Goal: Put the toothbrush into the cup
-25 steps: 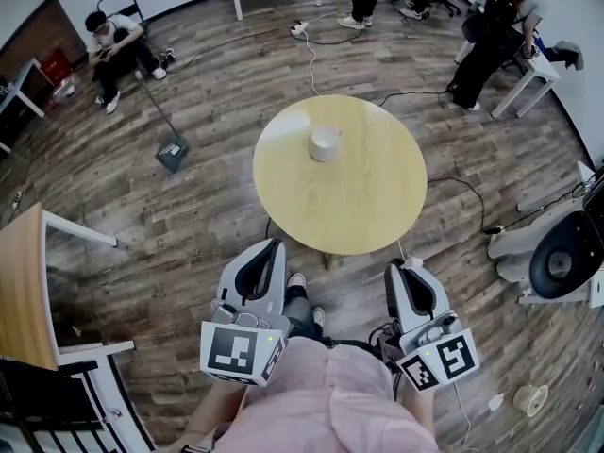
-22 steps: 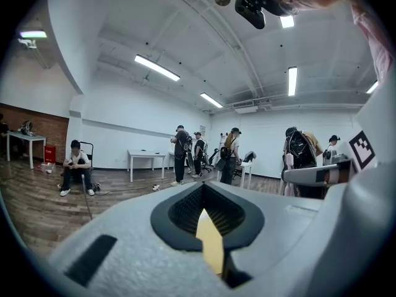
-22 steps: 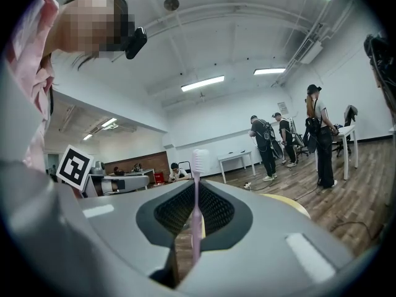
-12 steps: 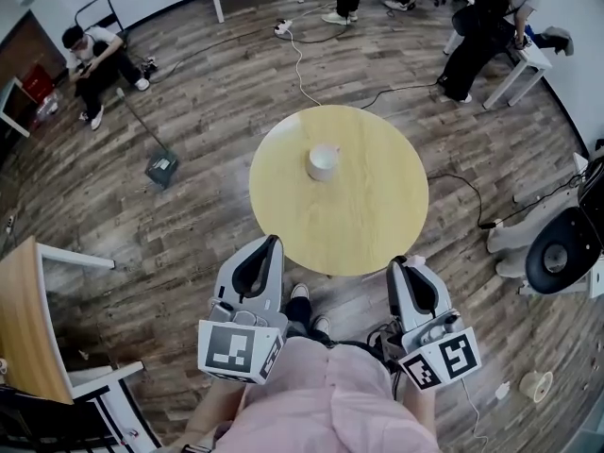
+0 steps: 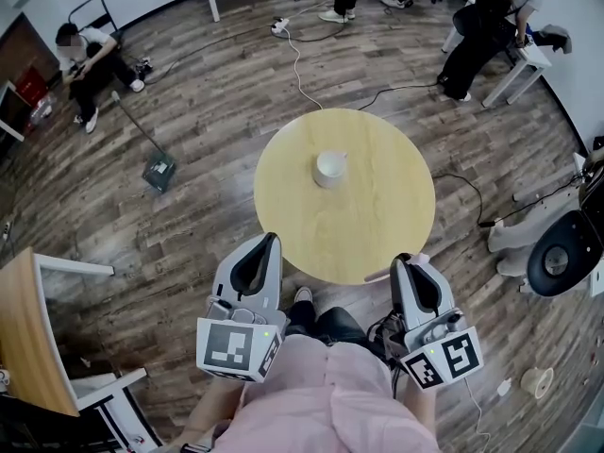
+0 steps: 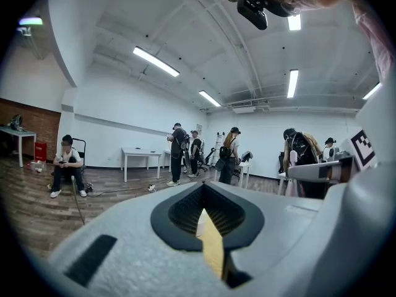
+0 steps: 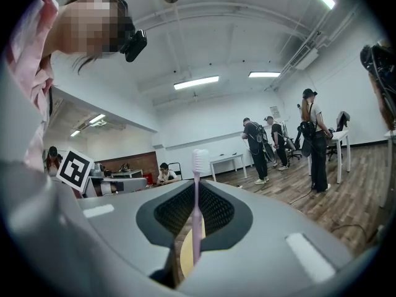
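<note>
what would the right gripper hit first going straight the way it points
Probably the near edge of the round light wooden table, though height is unclear; the white cup sits left of that line.

I am standing in a big open office or lab room. The brown wood-plank floor (image 5: 189,92) runs wide and mostly bare, with a long white cable (image 5: 300,64) trailing over it to a white power strip (image 5: 280,26). Plain white rectangular tables (image 6: 141,151) line the white walls, and long fluorescent strip lights (image 6: 156,61) hang from the high white ceiling. A group of standing people (image 6: 177,153) gathers by the tables, and another person (image 5: 80,59) sits at the floor's edge. My round pale wooden bench (image 5: 377,225) stands alone mid-room.
</note>
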### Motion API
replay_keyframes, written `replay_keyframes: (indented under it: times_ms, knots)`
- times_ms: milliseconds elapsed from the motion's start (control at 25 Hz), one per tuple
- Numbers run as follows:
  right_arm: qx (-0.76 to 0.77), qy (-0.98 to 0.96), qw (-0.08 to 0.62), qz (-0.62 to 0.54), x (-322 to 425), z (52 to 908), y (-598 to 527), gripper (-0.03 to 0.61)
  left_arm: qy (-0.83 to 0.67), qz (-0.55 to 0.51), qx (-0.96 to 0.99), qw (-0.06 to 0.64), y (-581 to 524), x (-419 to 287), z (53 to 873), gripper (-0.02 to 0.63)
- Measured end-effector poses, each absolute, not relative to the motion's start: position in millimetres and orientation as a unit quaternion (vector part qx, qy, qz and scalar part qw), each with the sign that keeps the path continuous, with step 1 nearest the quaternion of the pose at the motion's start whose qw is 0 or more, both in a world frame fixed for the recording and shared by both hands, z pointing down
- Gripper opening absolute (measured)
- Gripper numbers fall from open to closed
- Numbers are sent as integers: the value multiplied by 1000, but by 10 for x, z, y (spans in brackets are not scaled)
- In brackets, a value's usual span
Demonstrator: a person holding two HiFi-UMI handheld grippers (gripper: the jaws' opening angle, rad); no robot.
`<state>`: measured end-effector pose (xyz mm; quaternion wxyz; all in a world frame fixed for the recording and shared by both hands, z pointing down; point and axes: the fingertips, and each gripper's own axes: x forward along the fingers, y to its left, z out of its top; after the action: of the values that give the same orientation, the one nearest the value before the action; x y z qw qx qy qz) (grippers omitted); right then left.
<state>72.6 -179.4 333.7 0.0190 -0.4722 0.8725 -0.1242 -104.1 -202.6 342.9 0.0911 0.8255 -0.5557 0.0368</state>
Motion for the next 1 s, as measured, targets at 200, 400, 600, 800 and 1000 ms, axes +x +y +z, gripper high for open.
replay_keyframes:
  times_ms: [200,400,600,800,1000]
  knots:
    - [-474,871,14,-128,724,3399,-1815,26,-554,37,826,95,-2061,-1043,3494,3]
    - [-470,873,11,-127,703,3384,-1863,26,-554,37,826,97,-2086,-1039,3497,3]
    - [-456,880,7,-130,674,3378,-1974,26,-565,37,818,102,-2168,-1046,3510,3]
    - [-445,886,5,-134,722,3373,-2104,26,-575,36,810,105,-2283,-993,3506,3]
    - [-441,887,0,-138,916,3386,-2285,26,-580,39,806,109,-2424,-801,3497,3]
